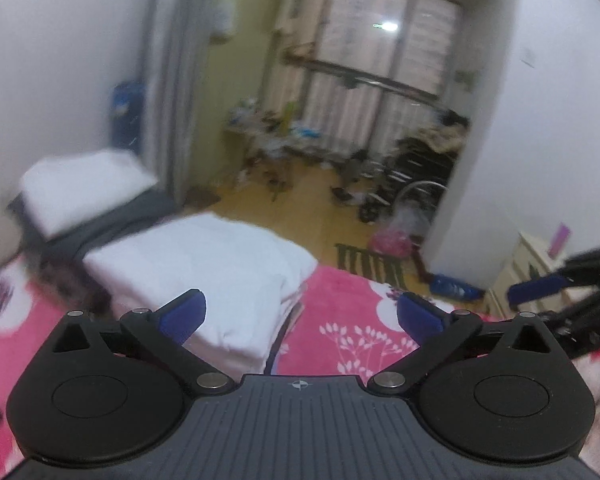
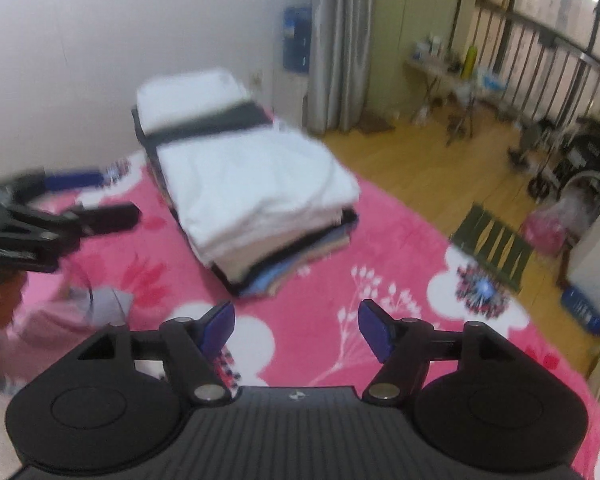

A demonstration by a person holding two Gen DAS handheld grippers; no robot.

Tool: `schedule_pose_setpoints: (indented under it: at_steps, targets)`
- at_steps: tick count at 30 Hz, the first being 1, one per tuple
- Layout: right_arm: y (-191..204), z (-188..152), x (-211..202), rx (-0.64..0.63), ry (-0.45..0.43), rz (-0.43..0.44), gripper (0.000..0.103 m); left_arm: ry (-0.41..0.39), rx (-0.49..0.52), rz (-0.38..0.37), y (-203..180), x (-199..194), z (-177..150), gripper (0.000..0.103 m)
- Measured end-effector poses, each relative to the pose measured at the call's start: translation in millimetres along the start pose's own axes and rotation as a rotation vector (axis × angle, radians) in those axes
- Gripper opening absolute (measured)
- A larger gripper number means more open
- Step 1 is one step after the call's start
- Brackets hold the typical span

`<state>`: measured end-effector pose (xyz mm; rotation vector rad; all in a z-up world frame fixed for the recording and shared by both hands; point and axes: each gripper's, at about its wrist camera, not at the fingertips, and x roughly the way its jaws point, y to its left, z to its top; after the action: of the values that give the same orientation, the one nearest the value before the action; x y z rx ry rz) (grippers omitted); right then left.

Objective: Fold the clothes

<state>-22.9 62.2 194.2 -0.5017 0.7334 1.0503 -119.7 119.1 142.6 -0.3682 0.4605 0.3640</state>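
A pink flowered blanket (image 2: pixel 308 264) covers the bed. Beyond it lies a wooden floor (image 2: pixel 428 160), with a wheelchair (image 1: pixel 416 176), a cluttered small table (image 2: pixel 440 68) and a grey curtain (image 2: pixel 340 40).

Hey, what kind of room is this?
Probably a bedroom at home: a pink floral blanket holds a stack of folded clothes, with a curtained window and a wheelchair beyond.

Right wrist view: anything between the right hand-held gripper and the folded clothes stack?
Only bare pink floral blanket between right hand-held gripper and white-topped folded clothes stack.
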Motion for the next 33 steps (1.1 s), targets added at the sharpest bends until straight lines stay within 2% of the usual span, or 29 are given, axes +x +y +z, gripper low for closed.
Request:
schedule_pose_setpoints:
  at_steps: [5, 9, 15, 19, 22, 27, 33]
  targets:
    - [25, 15, -40, -0.003, -0.153, -0.008, 0.093, 0.002, -0.091, 0.050, 1, -22, 9, 0.103]
    - [32, 14, -42, 0.057, -0.216, 0.017, 0.098, 0.032, -0.080, 0.126, -6, -28, 5, 0.103]
    - [38, 9, -24, 0.096, -0.184, -0.001, 0.098, 0.092, -0.088, 0.237, -13, -30, -11, 0.103]
    - [43, 8, -21, 0.099, -0.195, -0.031, 0.100, 0.092, -0.064, 0.326, -20, -36, -16, 0.103]
    - [42, 4, -11, 0.105, -0.164, -0.043, 0.101, 0.079, -0.043, 0.370, -24, -39, -21, 0.103]
    - [41, 2, 2, 0.110, -0.110, -0.121, 0.102, 0.073, 0.007, 0.407, -24, -31, -22, 0.103]
    - [40, 0, 6, 0.061, -0.158, -0.164, 0.103, 0.045, 0.041, 0.390, -23, -23, -20, 0.103]
